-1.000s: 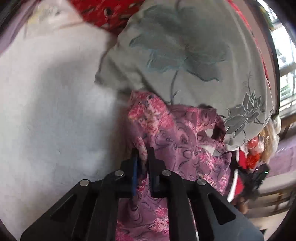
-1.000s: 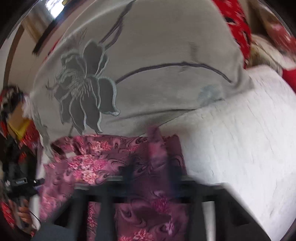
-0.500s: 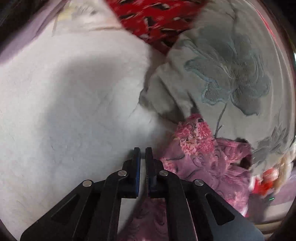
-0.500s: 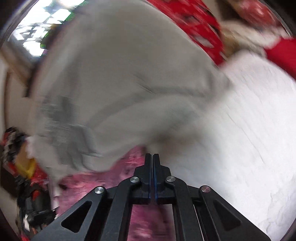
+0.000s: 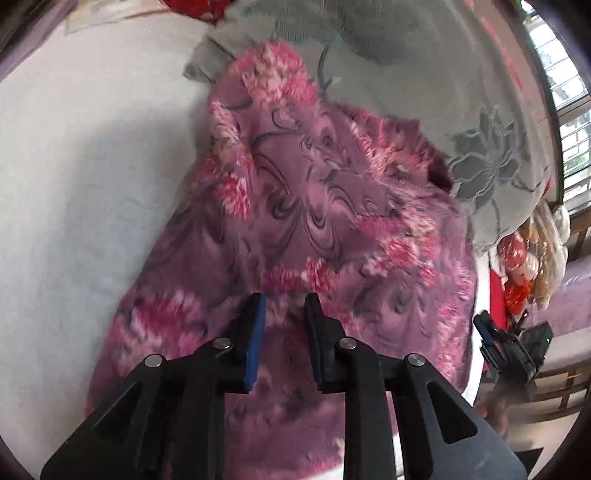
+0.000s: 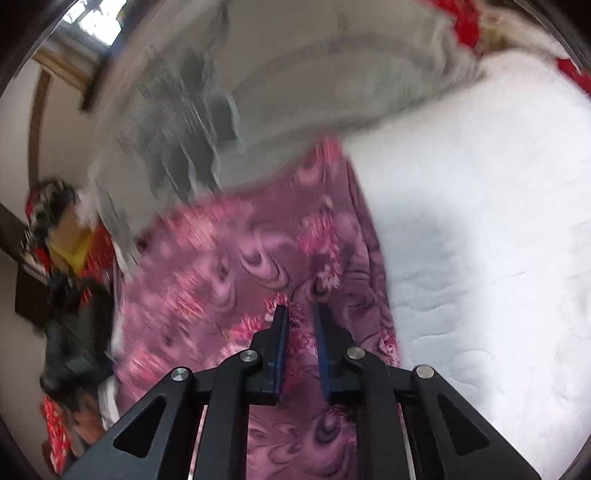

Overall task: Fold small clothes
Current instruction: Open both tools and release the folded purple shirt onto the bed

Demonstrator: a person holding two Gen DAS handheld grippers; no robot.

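A small purple garment with pink flowers (image 5: pixel 314 206) lies spread on the white bed, its far end against a grey pillow. My left gripper (image 5: pixel 284 299) is open, its jaws a little apart, just above the garment's near part with nothing between them. In the right wrist view the same garment (image 6: pixel 229 266) lies flat. My right gripper (image 6: pixel 300 310) is open above the garment's right side, near its edge by the white mattress. The right view is blurred by motion.
A big grey pillow with a flower print (image 5: pixel 424 74) lies behind the garment, also in the right wrist view (image 6: pixel 277 74). White mattress (image 5: pixel 74 155) spreads left, and right in the right wrist view (image 6: pixel 480 240). Red fabric (image 6: pixel 465 22) lies far back. The other gripper (image 5: pixel 513 350) shows at the bed's edge.
Both grippers were shut and have opened. The garment, bunched a second ago, now lies spread out under both grippers, which have moved over it.
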